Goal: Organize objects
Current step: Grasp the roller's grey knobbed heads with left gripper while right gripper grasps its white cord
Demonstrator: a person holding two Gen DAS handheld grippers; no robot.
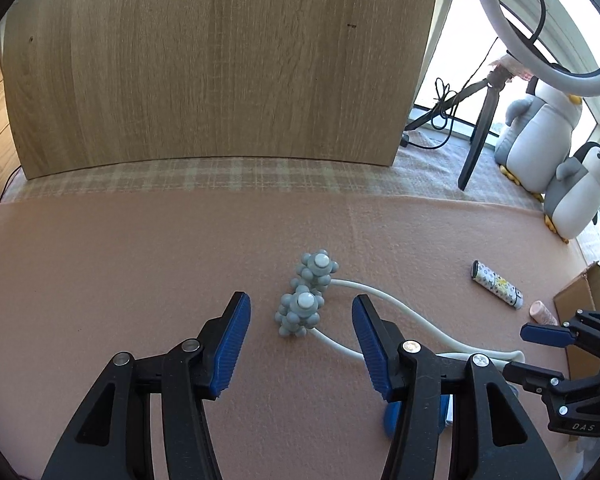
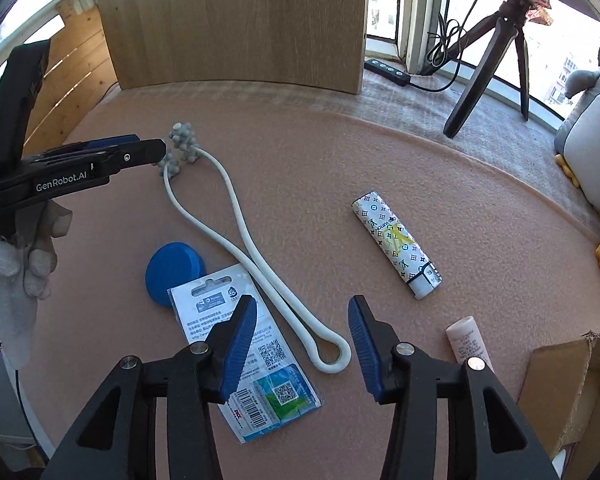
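Observation:
A white looped massager (image 2: 236,236) with two knobbly grey-blue roller heads (image 1: 306,298) lies on the pink felt mat (image 1: 140,260). My left gripper (image 1: 300,312) is open, its blue pads flanking the nearer roller head without touching it. My right gripper (image 2: 302,328) is open over the massager's loop end (image 2: 332,356), nothing between its pads. A patterned white tube (image 2: 396,244), a blue round lid (image 2: 174,272), a packaged card (image 2: 252,364) and a small pink tube (image 2: 468,340) lie around it. In the left wrist view the right gripper (image 1: 556,338) shows at the right edge.
A wooden panel (image 1: 220,60) stands at the mat's far edge. A cardboard box (image 2: 572,392) sits at the right, near the pink tube. Plush penguins (image 1: 548,140), a tripod (image 2: 496,52) with a ring light (image 1: 540,24) and a power strip (image 2: 388,68) stand by the window.

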